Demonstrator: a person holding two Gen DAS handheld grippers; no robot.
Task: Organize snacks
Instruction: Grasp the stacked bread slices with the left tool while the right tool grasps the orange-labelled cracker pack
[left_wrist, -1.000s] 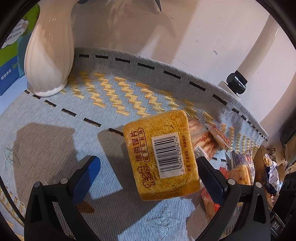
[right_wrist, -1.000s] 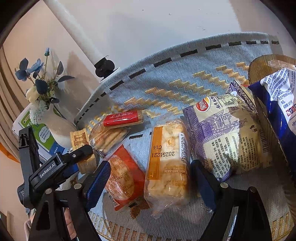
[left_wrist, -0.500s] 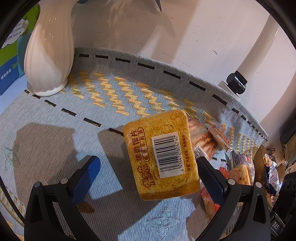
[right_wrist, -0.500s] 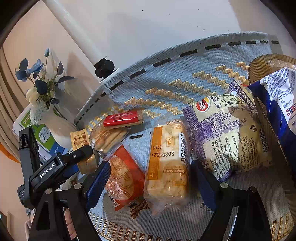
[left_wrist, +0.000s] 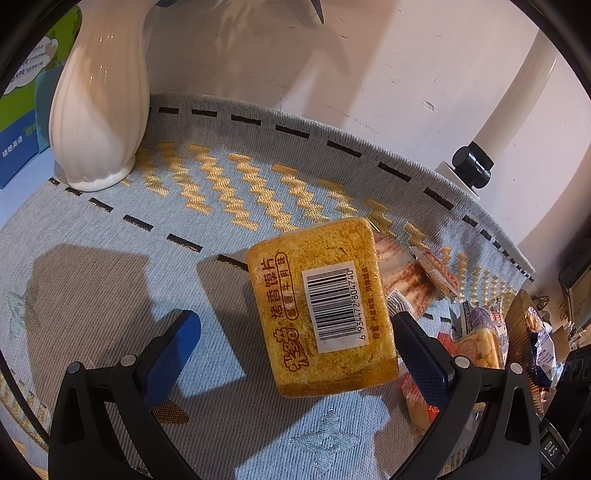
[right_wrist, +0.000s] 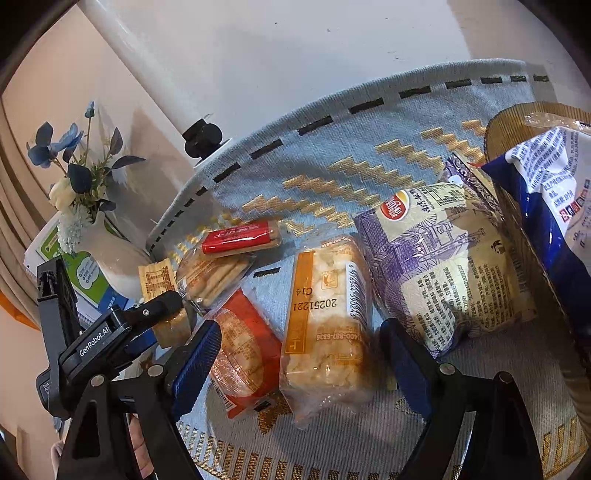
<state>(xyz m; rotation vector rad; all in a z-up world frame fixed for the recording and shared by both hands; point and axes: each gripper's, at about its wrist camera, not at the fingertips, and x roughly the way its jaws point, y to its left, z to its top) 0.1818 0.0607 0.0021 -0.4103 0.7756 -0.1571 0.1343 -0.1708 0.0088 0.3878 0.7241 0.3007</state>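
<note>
Between my right claw's (right_wrist: 299, 363) blue pads lies the clear-wrapped puffed rice bar (right_wrist: 325, 321), flat on the grey woven cloth (right_wrist: 332, 147), and those jaws stand wide apart, touching nothing. That's my pick, I reckon. To its left, just beside it, sits the red cracker pack (right_wrist: 245, 350); to its right the purple-and-cream chip bag (right_wrist: 443, 266) leans close against the brown basket (right_wrist: 517, 236), which already holds a blue-and-white bag (right_wrist: 554, 206). So the basket looks like the destination.

Doing this well: I'd want the pads straddling the bar across its narrow width, not its length, and low enough to catch the body rather than just the loose crinkly wrapper, which would slip. The left pad (right_wrist: 195, 363) sits over the red pack's edge, so I'd nudge rightward first or I'll pinch two things at once. Squeeze gently; puffed rice crumbles.

Over on the other side, my left claw (left_wrist: 295, 347) hangs open too, above the golden toasted slice pack (left_wrist: 321, 306) with its barcode label up. Its right pad is just beside the pack's edge, the left pad well clear over bare cloth. Near the white vase (left_wrist: 99, 99), so any lift there wants care.
</note>
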